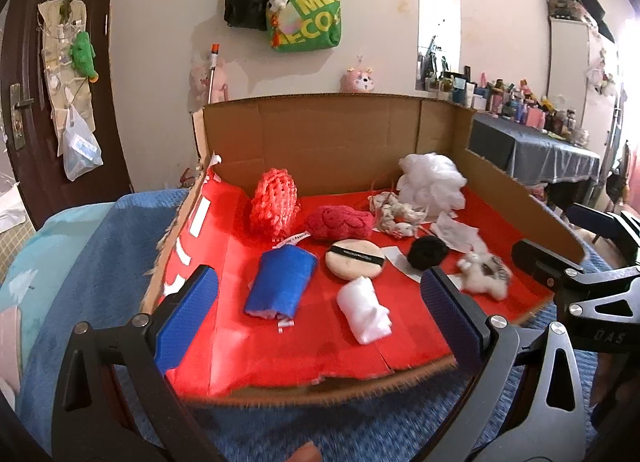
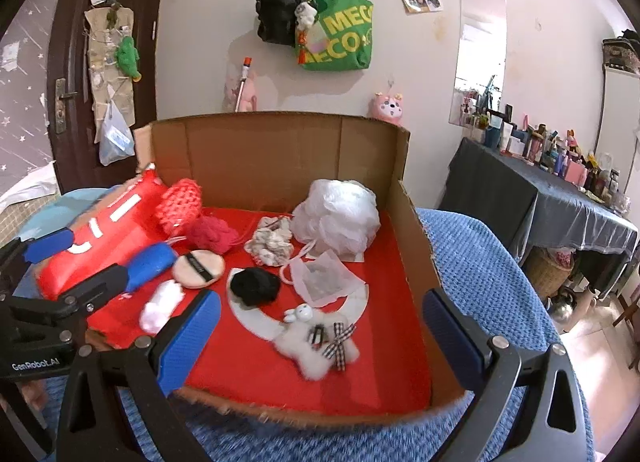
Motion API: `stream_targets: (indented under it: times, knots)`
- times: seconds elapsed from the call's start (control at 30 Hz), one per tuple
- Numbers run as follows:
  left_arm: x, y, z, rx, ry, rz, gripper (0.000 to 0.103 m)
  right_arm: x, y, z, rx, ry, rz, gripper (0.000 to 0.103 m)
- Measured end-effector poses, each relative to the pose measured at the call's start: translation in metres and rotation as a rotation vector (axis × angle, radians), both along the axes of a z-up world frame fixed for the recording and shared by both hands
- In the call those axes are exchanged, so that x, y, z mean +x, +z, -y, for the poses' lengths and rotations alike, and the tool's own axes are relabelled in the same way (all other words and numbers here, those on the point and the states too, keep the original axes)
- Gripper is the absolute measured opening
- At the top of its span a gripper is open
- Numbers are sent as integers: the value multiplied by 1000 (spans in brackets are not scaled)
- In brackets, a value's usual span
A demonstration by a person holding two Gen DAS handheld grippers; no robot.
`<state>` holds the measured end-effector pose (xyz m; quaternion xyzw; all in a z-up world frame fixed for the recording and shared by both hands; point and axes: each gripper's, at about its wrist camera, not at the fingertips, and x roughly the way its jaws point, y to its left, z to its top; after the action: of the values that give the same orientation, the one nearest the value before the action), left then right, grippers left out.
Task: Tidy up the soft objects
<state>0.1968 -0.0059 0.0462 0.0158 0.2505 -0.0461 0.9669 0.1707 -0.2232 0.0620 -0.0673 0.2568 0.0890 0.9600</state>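
Note:
A cardboard box [image 1: 320,130] [image 2: 280,146] lined in red lies on a blue blanket and holds several soft things. In the left wrist view: a blue roll [image 1: 280,280], a white roll [image 1: 364,310], a round powder puff [image 1: 354,260], a black pom [image 1: 428,252], a white plush [image 1: 486,274], a red cloth [image 1: 340,222], an orange net [image 1: 276,202] and a white mesh pouf [image 1: 432,178]. My left gripper [image 1: 320,322] hangs open before the box's front edge, holding nothing. My right gripper [image 2: 320,338] is open too, just short of the white plush [image 2: 316,346].
The blue blanket [image 2: 480,262] spreads around the box. A table with a dark cloth [image 2: 540,202] and several bottles stands at right. Bags [image 1: 304,10] hang on the wall behind; a dark door [image 1: 40,62] is at left. Each gripper shows in the other's view.

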Motion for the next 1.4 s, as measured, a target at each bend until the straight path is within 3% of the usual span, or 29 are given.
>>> stream_targets:
  times: [0.27, 0.4, 0.5, 0.83, 1.13, 1.4]
  knots:
    - [-45, 11, -2, -34, -11, -24, 103, -44, 13, 3, 11, 1, -13, 103]
    - [-69, 3, 6, 6, -16, -69, 103, -62, 3, 4, -16, -10, -49, 103]
    - [-78, -9, 9, 9, -14, -138, 103, -69, -13, 12, -1, -27, -124, 103]
    - [-80, -51, 18, 36, 27, -289, 103, -71, -55, 29, -19, -86, -281, 103]
    - [-70, -66, 15, 44, 105, -355, 103, -67, -75, 30, -46, -101, -348, 103]
    - [-65, -72, 17, 54, 109, -368, 103, -63, -77, 32, -33, -113, -366, 103]
